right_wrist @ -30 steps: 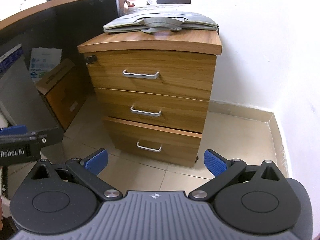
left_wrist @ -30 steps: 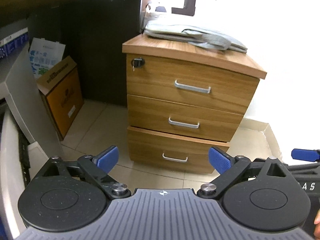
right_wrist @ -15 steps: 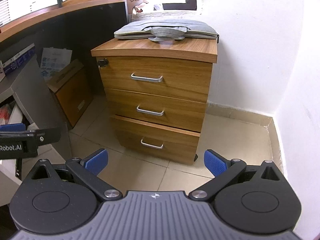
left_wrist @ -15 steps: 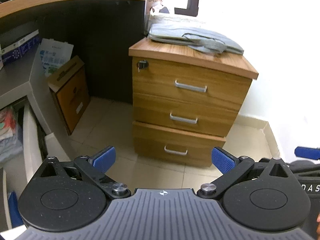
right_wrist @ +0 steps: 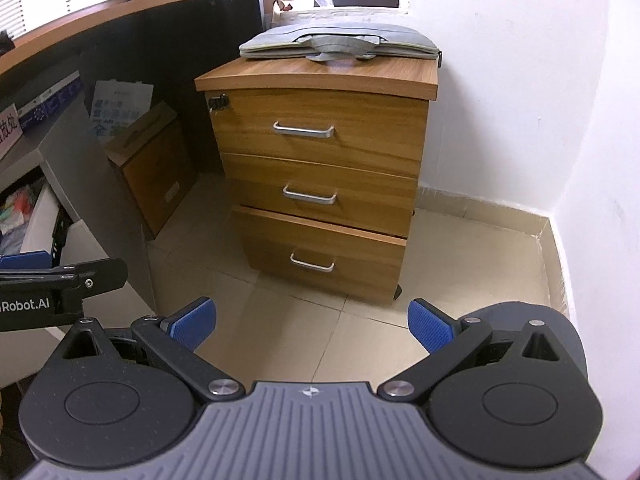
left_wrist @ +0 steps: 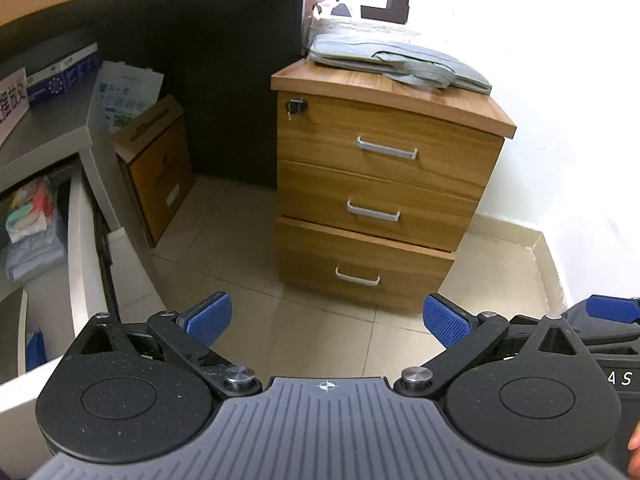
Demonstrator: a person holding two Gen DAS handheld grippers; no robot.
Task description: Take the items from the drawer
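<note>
Far left, left wrist view: a white drawer (left_wrist: 78, 240) already stands pulled out, with folded cloth or packets of some kind (left_wrist: 30, 220) lying inside. Nothing has been lifted from it yet, as far as the frames show.

Your left gripper (left_wrist: 327, 317) is empty, fingers spread wide, hovering over bare floor tile, well apart from any handle. Your right gripper (right_wrist: 312, 320) is the same: fingers apart, holding nothing.

Centre to right: the wooden cabinet (right_wrist: 320, 136) has three drawers. The top and middle sit flush; the bottom drawer (right_wrist: 320, 256) stands slightly proud of the carcass. I cannot tell which drawer the task means.

Judgement: task barely begun. Everything remains: reach, grasp, lift out.

View differences:
- Left wrist shows the white drawer's contents clearly; the right wrist view catches only a sliver of them at its left edge.
- Right wrist shows the grey laptop bag (right_wrist: 340, 42) on the cabinet top squarely, plus the corner of the wall.
- Each view catches the other gripper at its edge.
</note>
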